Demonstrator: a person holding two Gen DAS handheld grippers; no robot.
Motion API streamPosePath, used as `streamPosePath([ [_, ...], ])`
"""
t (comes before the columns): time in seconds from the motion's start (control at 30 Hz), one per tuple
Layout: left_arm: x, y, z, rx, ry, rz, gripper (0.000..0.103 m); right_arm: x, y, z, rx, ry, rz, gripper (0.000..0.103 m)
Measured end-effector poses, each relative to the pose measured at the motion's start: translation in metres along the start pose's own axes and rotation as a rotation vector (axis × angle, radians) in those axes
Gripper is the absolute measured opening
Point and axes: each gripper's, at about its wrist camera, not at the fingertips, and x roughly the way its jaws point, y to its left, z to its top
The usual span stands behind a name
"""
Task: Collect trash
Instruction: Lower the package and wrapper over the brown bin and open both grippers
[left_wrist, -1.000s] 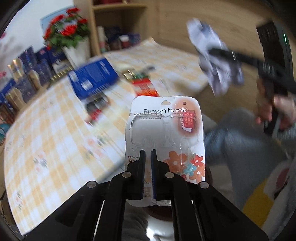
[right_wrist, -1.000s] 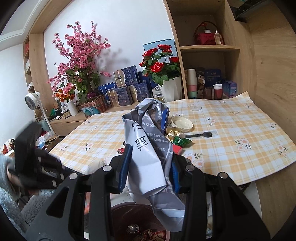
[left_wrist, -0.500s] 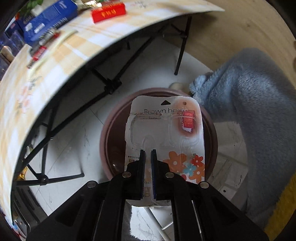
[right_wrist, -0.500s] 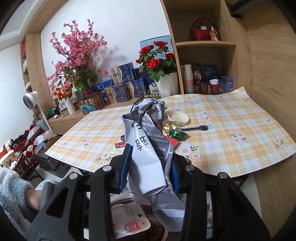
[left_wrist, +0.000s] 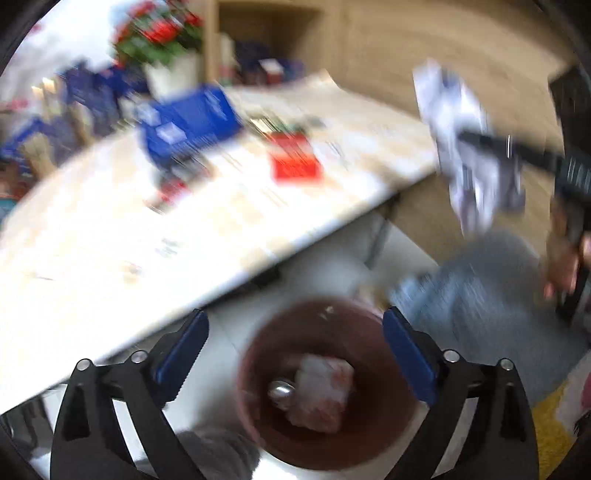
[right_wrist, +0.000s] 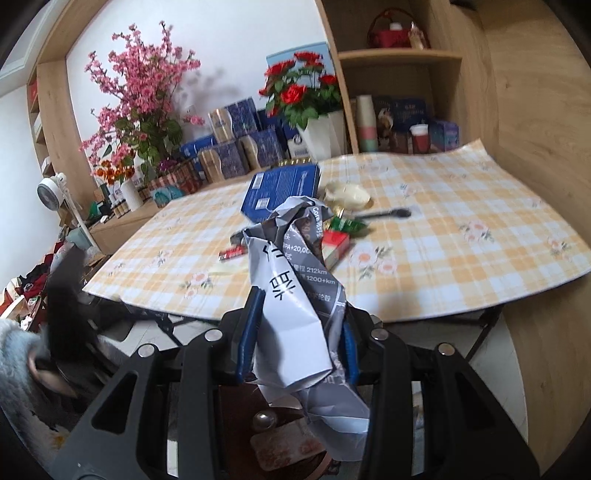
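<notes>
Room with wooden shelving; table (right_wrist: 461, 221) under yellow plaid cloth. Crumpled printed paper (right_wrist: 295, 295): light, soft, creased, crushable; gripped mid-body by right hand-held gripper (right_wrist: 297, 332), above round brown trash bin (left_wrist: 325, 384). Left hand-held gripper (left_wrist: 295, 354): jaws just sprung wide, nothing between. Hook package (left_wrist: 321, 395): thin stiff card, lying in bin. At 12 o'clock on table: blue box (right_wrist: 282, 192), red packet (right_wrist: 334, 247).

A yellow-checked tablecloth (right_wrist: 461, 236) covers the table. Behind it, a white vase of red roses (right_wrist: 303, 96) stands beside blue gift boxes (right_wrist: 240, 144), with pink blossom branches (right_wrist: 136, 92) further left (a small white fan (right_wrist: 51, 190) lower down).
</notes>
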Motion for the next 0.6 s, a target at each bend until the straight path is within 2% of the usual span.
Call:
streamPosePath([
  [0.1, -0.028, 0.014, 0.005, -0.057, -0.097, 0.104, 0.097, 0.011, 0.007, -0.009, -0.002, 0.029, 0.025, 0.040],
  [0.3, -0.066, 0.036, -0.003, -0.160, -0.211, 0.285, 0.097, 0.033, 0.026, -0.027, -0.037, 0.086, 0.068, 0.041],
  [0.6, -0.084, 0.067, -0.045, -0.373, -0.207, 0.488, 0.097, 0.061, 0.048, -0.050, -0.107, 0.184, 0.085, 0.042],
])
